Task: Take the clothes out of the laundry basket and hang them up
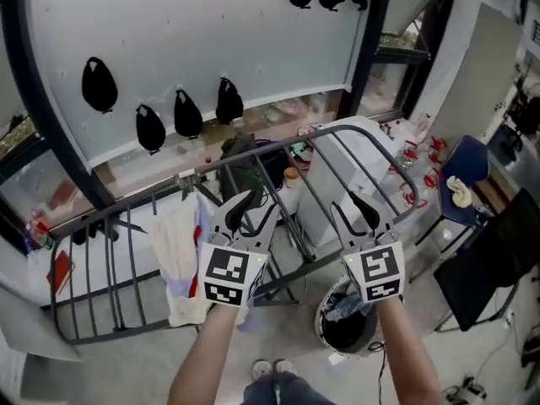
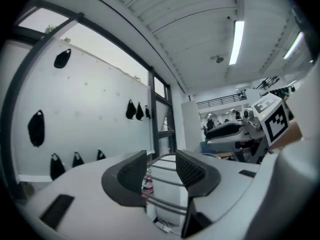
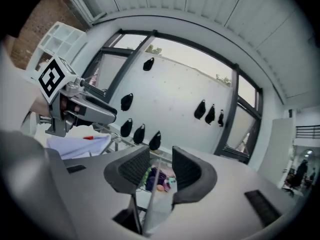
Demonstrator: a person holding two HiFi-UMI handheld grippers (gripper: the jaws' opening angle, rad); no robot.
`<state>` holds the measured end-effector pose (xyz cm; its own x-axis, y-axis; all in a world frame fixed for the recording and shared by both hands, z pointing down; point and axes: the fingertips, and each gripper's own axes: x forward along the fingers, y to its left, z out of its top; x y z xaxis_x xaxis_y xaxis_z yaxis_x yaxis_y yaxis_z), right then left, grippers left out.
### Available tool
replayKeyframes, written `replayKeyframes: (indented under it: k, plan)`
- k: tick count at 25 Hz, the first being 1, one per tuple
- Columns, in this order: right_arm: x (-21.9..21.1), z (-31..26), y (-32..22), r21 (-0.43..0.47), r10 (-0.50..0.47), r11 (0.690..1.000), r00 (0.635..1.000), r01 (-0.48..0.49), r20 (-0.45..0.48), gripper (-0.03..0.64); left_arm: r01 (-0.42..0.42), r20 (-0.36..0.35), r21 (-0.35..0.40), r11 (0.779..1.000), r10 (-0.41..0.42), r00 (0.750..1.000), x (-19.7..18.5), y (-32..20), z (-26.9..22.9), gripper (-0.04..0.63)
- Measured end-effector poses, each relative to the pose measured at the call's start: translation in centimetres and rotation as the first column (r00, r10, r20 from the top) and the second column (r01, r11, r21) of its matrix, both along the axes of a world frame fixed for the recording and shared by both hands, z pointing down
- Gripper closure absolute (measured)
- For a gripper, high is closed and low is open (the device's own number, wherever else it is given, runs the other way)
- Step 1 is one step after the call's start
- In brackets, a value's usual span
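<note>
While left claw [image 1: 256, 212] and right claw [image 1: 353, 213] gape, one basket [image 1: 321, 319] sits below.

Dark grey on the bars of the drying rack [image 1: 278, 144]. Cream, with pale lilac beneath, on the cloth [image 1: 175, 251] draped there. Black-and-white square markers on the cubes of the left gripper [image 1: 253, 212] and right gripper [image 1: 354, 211]; grey bodies, black ribbed pads. White rim, dark inside, on the laundry basket [image 1: 321, 315]. Black on the bags [image 1: 99, 84] against the white wall [image 1: 253, 32]. Blue on the chair [image 1: 468, 163].
</note>
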<state>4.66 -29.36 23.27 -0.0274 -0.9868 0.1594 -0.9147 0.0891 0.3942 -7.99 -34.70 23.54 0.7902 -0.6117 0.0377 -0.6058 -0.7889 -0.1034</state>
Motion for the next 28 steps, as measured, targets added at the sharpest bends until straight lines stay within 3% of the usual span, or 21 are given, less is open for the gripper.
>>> replayKeyframes:
  k: [2,6,13,16,22,25,28]
  plan:
    - [5.0,0.1,4.1,0.002,0.12,0.993,0.993,-0.12,-0.008,0.474,-0.122,-0.005,0.003,0.993,0.122,0.993,5.7,2.7,0.1,0.413]
    - [13.1,0.7,12.8,-0.016,0.342,0.94,0.94,-0.342,-0.004,0.474,-0.339,-0.01,-0.007,0.941,0.339,0.941,15.3,9.1,0.4,0.413]
    - [20.2,3.8,25.3,-0.076,0.574,0.817,0.819,-0.572,0.012,0.474,-0.592,0.02,-0.057,0.804,0.594,0.804,25.2,20.3,3.1,0.413]
    - [21.7,5.8,29.1,-0.102,0.634,0.771,0.773,-0.629,0.027,0.474,-0.65,0.043,-0.076,0.756,0.654,0.756,27.6,23.8,4.8,0.412]
    - [24.4,9.0,33.0,-0.143,0.693,0.718,0.719,-0.681,0.052,0.474,-0.706,0.079,-0.121,0.698,0.715,0.694,31.5,27.3,8.0,0.411]
    - [25.9,10.5,33.9,-0.165,0.703,0.707,0.709,-0.688,0.054,0.474,-0.716,0.087,-0.133,0.685,0.728,0.68,33.6,28.3,9.0,0.411]
    - [28.2,12.3,34.0,-0.185,0.701,0.709,0.71,-0.681,0.069,0.474,-0.709,0.095,-0.159,0.687,0.726,0.681,35.9,28.4,10.6,0.411]
